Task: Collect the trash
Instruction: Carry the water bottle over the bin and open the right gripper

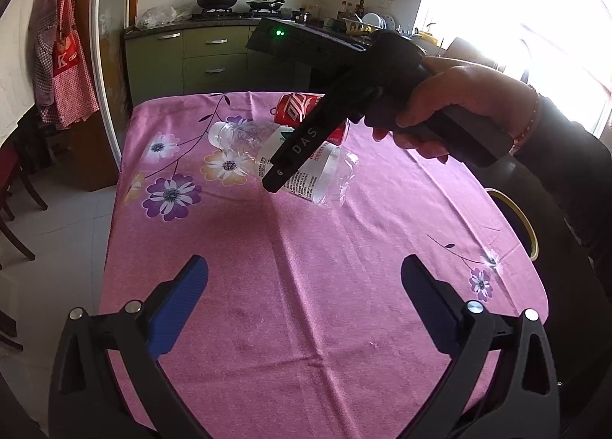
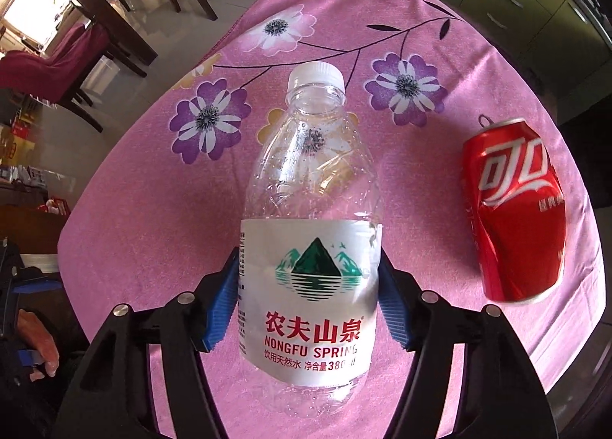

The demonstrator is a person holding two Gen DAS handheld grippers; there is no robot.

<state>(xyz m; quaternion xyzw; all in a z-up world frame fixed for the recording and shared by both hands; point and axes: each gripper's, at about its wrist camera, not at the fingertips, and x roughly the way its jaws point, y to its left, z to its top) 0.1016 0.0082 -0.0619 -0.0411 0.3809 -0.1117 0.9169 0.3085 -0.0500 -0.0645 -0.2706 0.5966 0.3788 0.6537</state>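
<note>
A clear plastic bottle (image 2: pixel 311 232) lies on its side on the pink flowered cloth covering the counter (image 2: pixel 160 209), its white cap pointing away from the right gripper (image 2: pixel 308 299). The right wrist view shows what the other cannot: that gripper's blue fingers (image 2: pixel 222 309) sit against both sides of the bottle's label, touching it. A dented red can (image 2: pixel 514 209) lies just beside the bottle. The left wrist view shows the wider scene: a hand (image 1: pixel 455 106) holding the right gripper above the bottle, a dark bin (image 1: pixel 514 221) at the counter's edge, and the left gripper (image 1: pixel 304 301) spread wide, empty, well short of the bottle.
</note>
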